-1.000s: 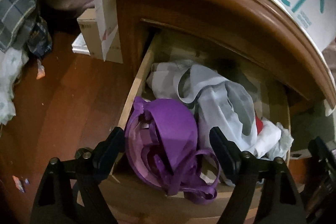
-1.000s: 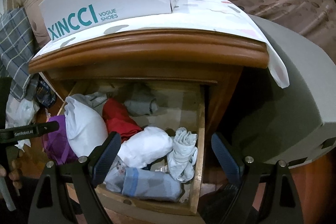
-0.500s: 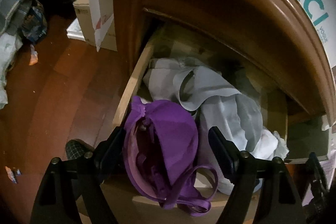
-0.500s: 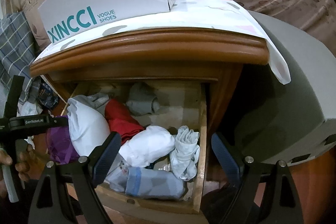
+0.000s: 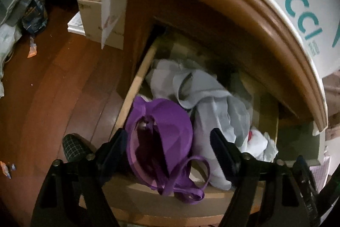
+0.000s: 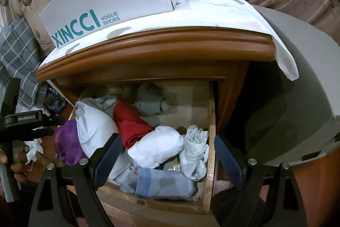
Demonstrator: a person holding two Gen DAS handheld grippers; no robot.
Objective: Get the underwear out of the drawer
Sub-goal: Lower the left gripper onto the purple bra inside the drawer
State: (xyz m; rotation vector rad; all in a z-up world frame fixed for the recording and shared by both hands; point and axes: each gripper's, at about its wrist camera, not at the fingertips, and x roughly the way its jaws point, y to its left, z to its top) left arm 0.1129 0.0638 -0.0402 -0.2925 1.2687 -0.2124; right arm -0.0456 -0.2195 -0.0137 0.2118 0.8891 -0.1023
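Two tongs hang over the open drawer, and the left tongs are the nearer to the underwear: the purple bra lies between their fingers at the lower centre of the left view, in the drawer's front left corner, its straps spilling over the front edge. Its long axis runs roughly from the drawer's back toward the front, so along the tongs' own line, with the cups filling most of the gap. The jaws stand apart and have just been closing on it; the pads do not look to press the fabric yet. A grey garment crowds its right side and could be caught too. The right tongs hover apart and empty over the white bundles at the drawer's right, well away from the bra.
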